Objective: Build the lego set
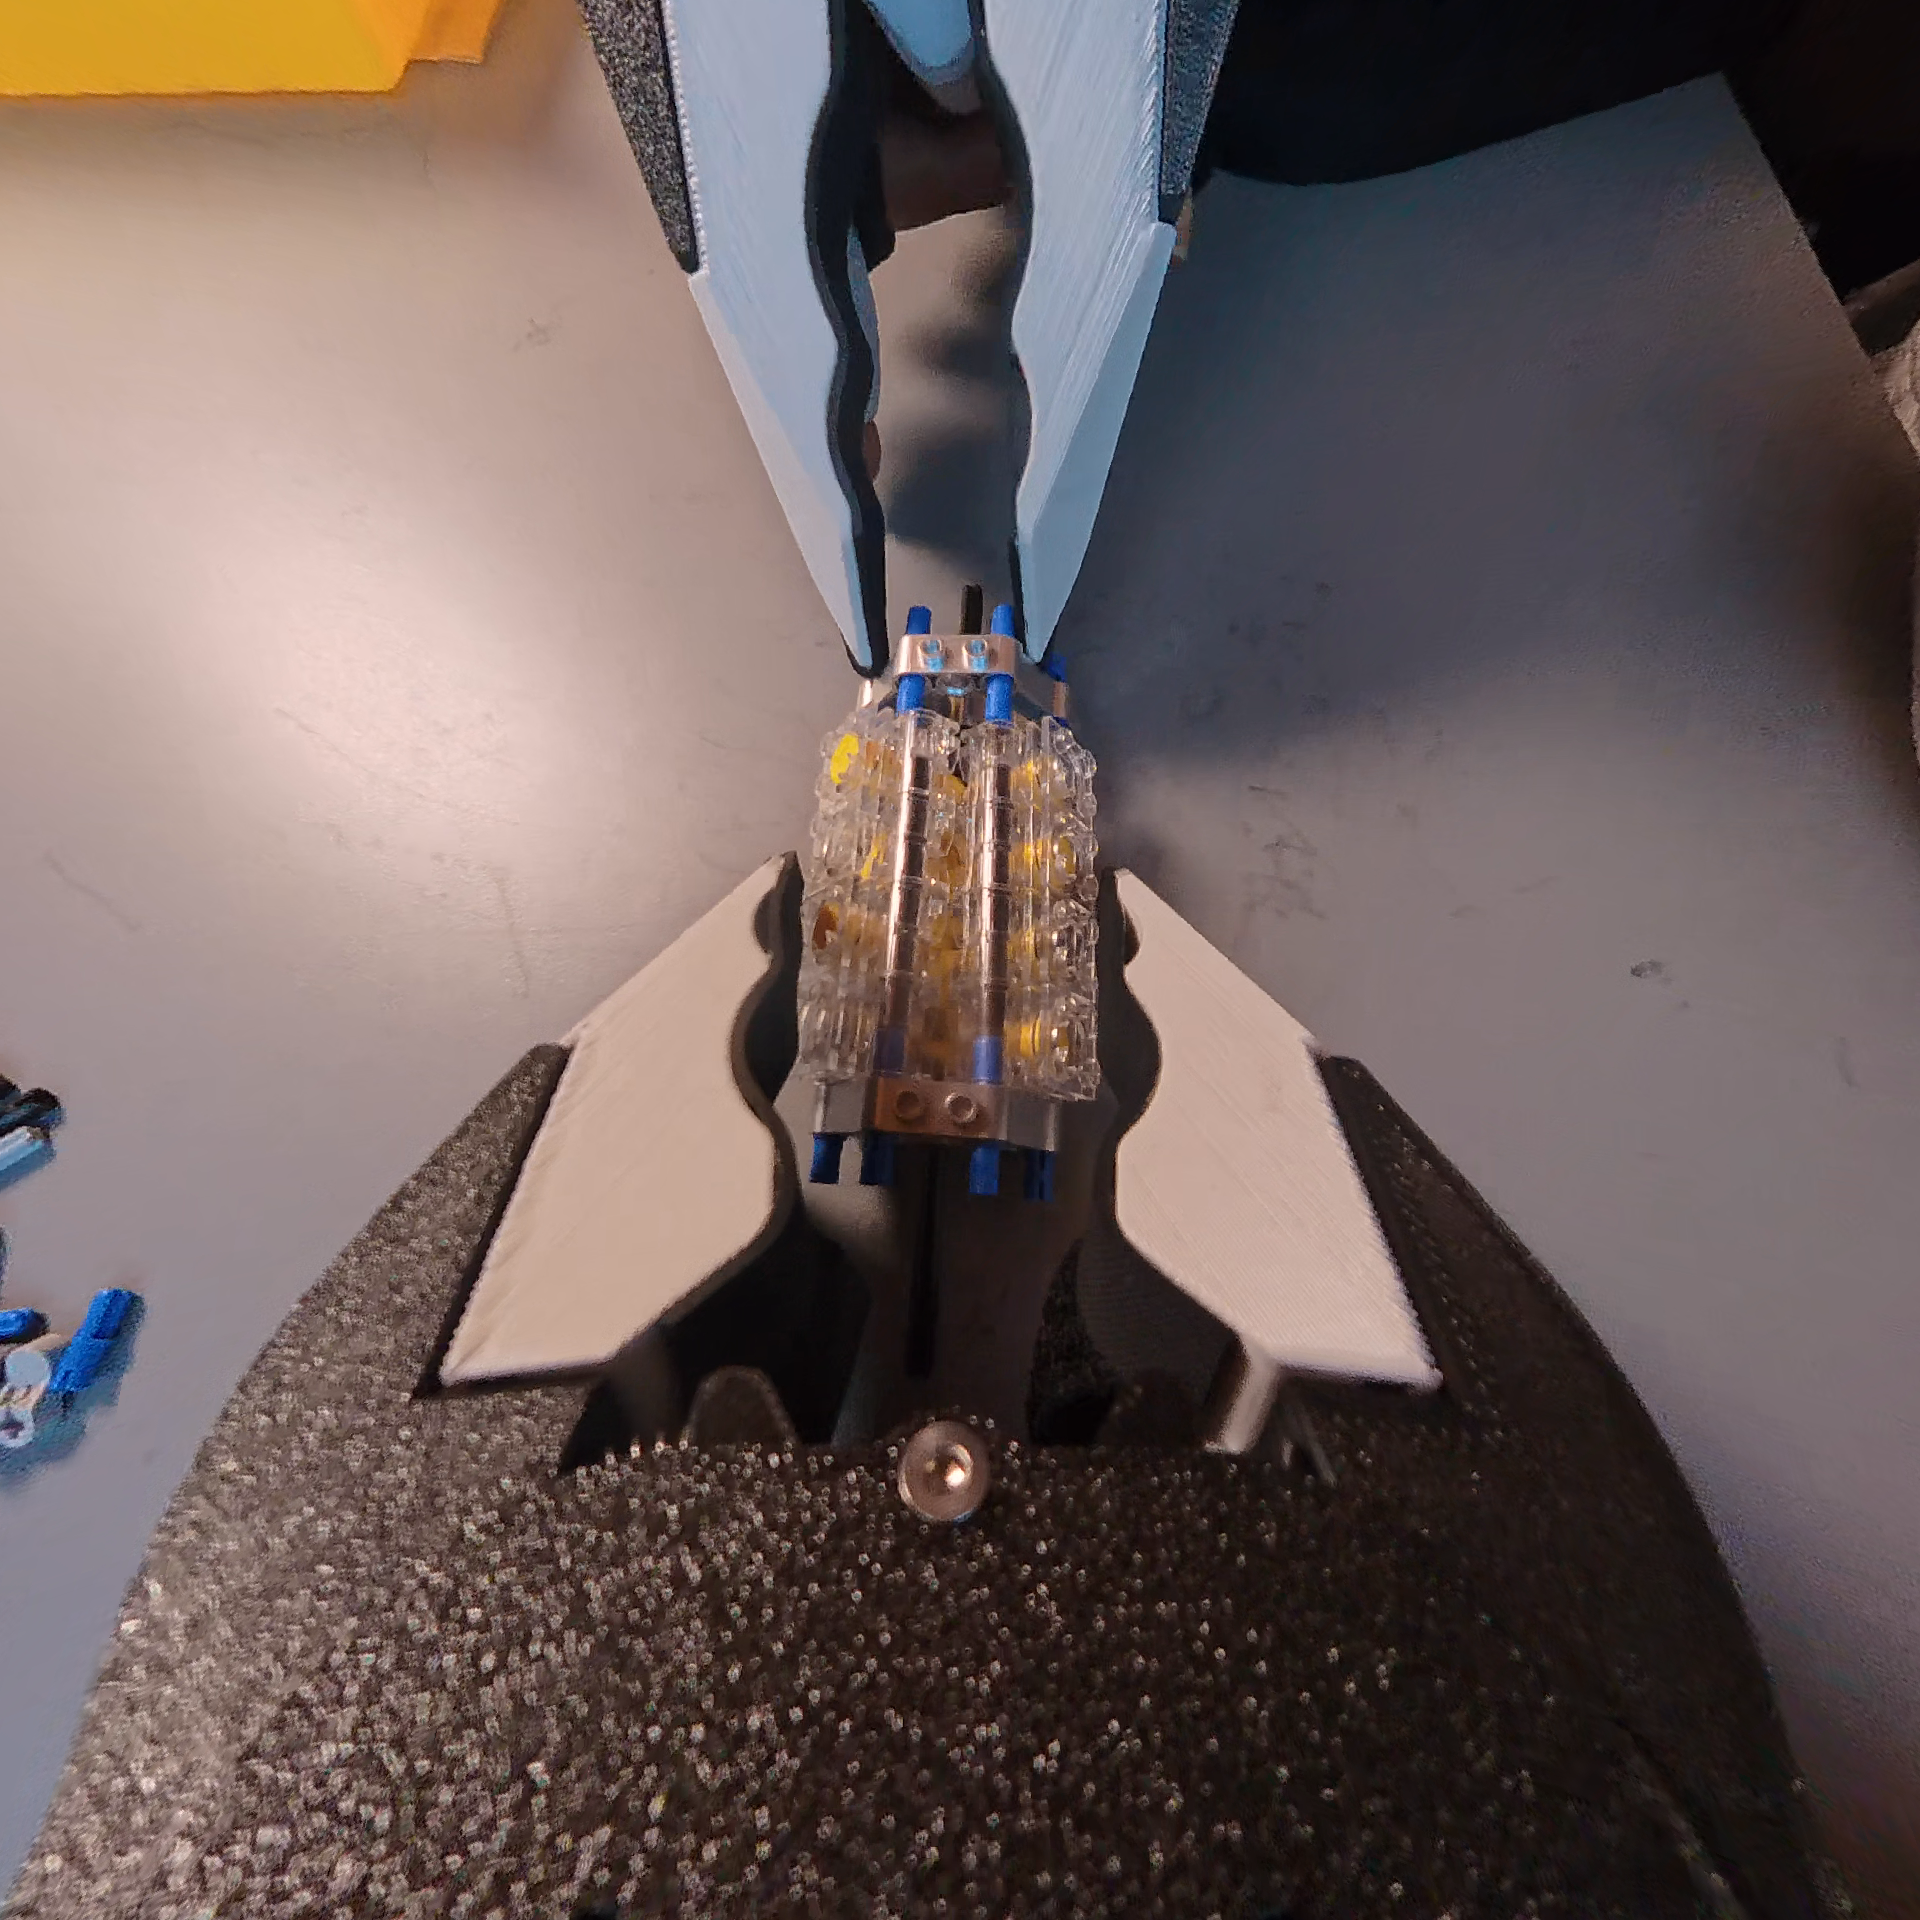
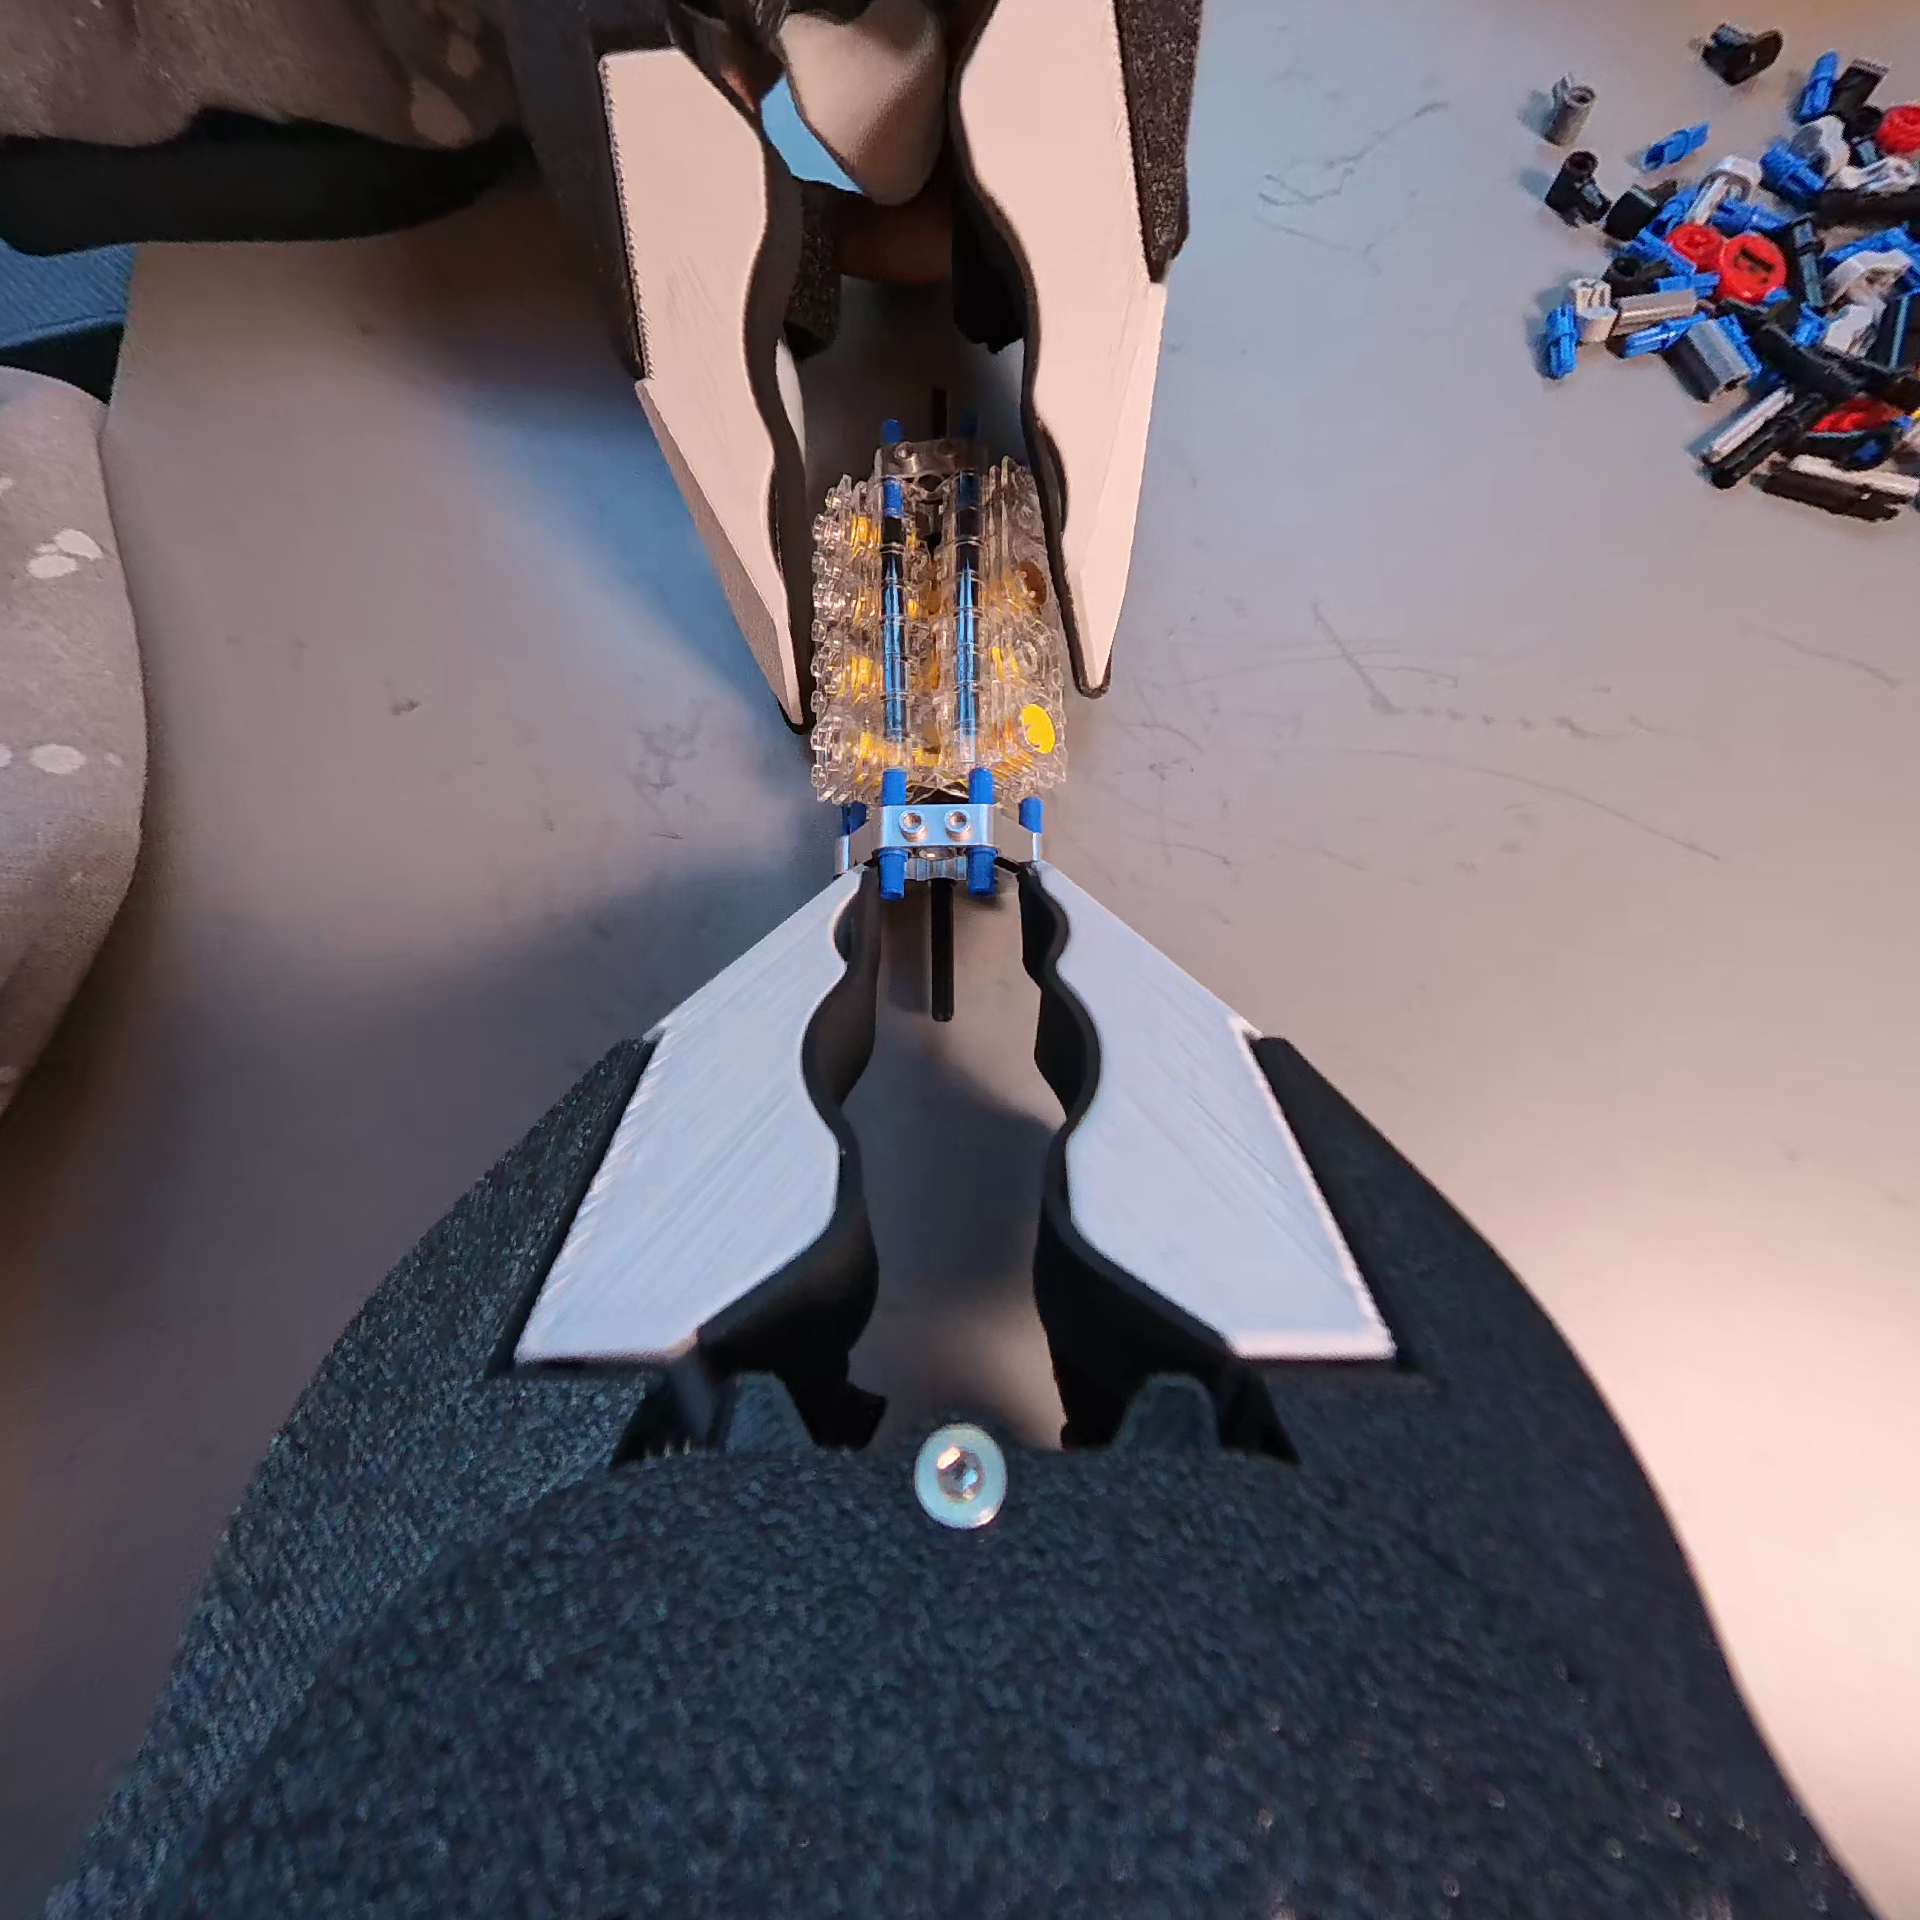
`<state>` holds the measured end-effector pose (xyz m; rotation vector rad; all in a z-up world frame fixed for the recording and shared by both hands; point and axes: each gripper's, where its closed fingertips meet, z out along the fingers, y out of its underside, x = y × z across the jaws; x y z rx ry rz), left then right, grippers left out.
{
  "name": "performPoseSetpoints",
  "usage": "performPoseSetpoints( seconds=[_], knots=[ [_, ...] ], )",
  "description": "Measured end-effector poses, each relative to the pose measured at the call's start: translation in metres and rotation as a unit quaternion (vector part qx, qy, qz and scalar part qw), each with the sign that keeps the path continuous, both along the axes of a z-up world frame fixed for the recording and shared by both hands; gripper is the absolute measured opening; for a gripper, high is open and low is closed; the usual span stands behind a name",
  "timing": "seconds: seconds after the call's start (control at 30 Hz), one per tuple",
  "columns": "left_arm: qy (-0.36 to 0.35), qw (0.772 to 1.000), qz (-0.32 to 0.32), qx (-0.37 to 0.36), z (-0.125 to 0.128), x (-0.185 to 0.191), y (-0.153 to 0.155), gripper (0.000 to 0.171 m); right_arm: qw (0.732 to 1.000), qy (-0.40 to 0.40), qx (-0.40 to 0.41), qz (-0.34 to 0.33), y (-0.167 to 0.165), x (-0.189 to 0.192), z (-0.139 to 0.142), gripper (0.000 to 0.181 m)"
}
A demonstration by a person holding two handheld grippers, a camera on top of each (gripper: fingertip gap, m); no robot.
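A small brick-built assembly point(image 1: 951, 914) of clear toothed pieces with yellow parts inside, blue rods and grey end plates is held just above the grey table point(image 1: 364, 623). My left gripper point(image 1: 954, 868) is shut on its clear body, one finger on each side. My right gripper point(image 2: 940, 876) faces it from the other end and is shut on the grey end plate point(image 2: 938, 826), where a thin black axle point(image 2: 940, 956) sticks out between its fingers. The right gripper also shows at the top of the left wrist view point(image 1: 954, 649). The left gripper shows at the top of the right wrist view point(image 2: 940, 701).
A pile of loose blue, black, grey and red parts point(image 2: 1766, 260) lies at the right gripper's far right. A few blue and grey parts point(image 1: 73, 1340) lie at the left gripper's left. A yellow box point(image 1: 208, 52) stands far left. Grey patterned cloth point(image 2: 52, 623) is at the table's edge. The left gripper's tips are roughly 4 cm from the right gripper's.
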<state>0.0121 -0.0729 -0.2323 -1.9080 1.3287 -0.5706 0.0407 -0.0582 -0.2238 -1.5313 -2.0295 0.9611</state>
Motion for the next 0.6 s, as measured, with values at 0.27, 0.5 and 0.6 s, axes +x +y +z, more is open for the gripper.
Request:
performPoseSetpoints(
  seconds=[0.27, 0.5, 0.6],
  knots=[
    [-0.006, 1.0, -0.016, -0.015, 0.0, -0.003, -0.005, 0.055, 1.0, -0.01, 0.01, -0.012, -0.005, -0.002, 0.0, 0.024],
    [0.02, 0.999, 0.022, -0.031, -0.003, -0.01, 0.0, 0.072, 0.999, -0.01, 0.032, -0.023, -0.004, -0.006, -0.004, 0.019],
    [0.037, 0.998, 0.045, 0.015, 0.015, -0.015, 0.004, 0.065, 0.999, -0.007, 0.028, -0.025, -0.001, -0.006, -0.004, 0.019]
  ],
)
